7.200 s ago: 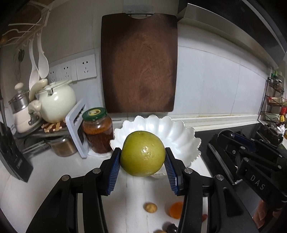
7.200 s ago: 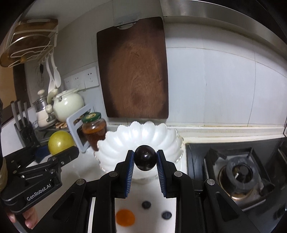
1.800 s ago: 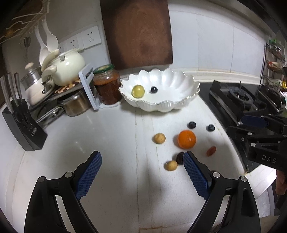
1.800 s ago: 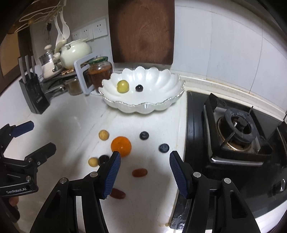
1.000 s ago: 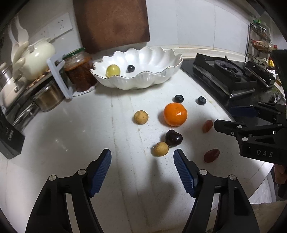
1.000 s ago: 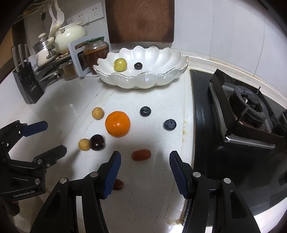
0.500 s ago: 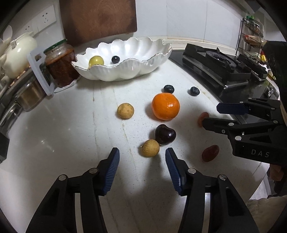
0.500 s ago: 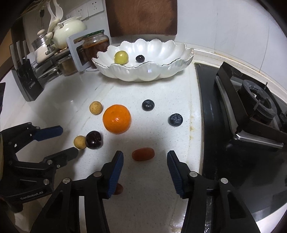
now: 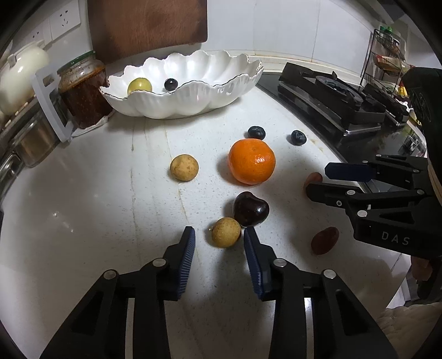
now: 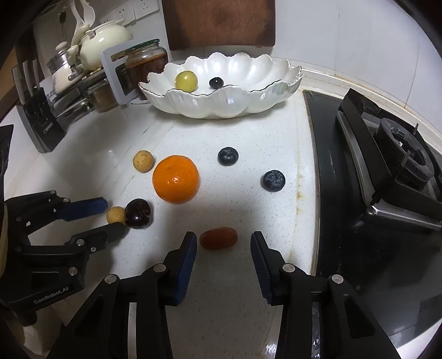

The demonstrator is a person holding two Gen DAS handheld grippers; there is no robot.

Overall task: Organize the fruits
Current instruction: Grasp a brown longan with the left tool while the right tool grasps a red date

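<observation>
My left gripper (image 9: 218, 237) points down at the white counter, its jaws closing around a small tan round fruit (image 9: 226, 232); a gap still shows at the left pad. A dark cherry (image 9: 250, 209) touches that fruit. My right gripper (image 10: 223, 240) is also closing, with a red oblong fruit (image 10: 218, 237) between its tips, clear of the right pad. An orange (image 10: 176, 179), two blueberries (image 10: 228, 156) (image 10: 273, 180), another tan fruit (image 9: 184, 167) and a second red fruit (image 9: 324, 240) lie loose. The white scalloped bowl (image 9: 193, 99) holds a yellow-green fruit (image 9: 139, 85) and a dark berry (image 9: 171, 84).
A black gas stove (image 10: 386, 171) borders the counter on the right. A jar (image 9: 83, 91), a teapot (image 10: 105, 41) and a knife block (image 10: 41, 121) stand at the back left. A wooden cutting board (image 9: 149, 24) leans on the wall behind the bowl.
Both grippers have come lower and nearer the loose fruits, and their jaws have narrowed. The yellow-green fruit and dark berry, carried earlier, lie in the bowl.
</observation>
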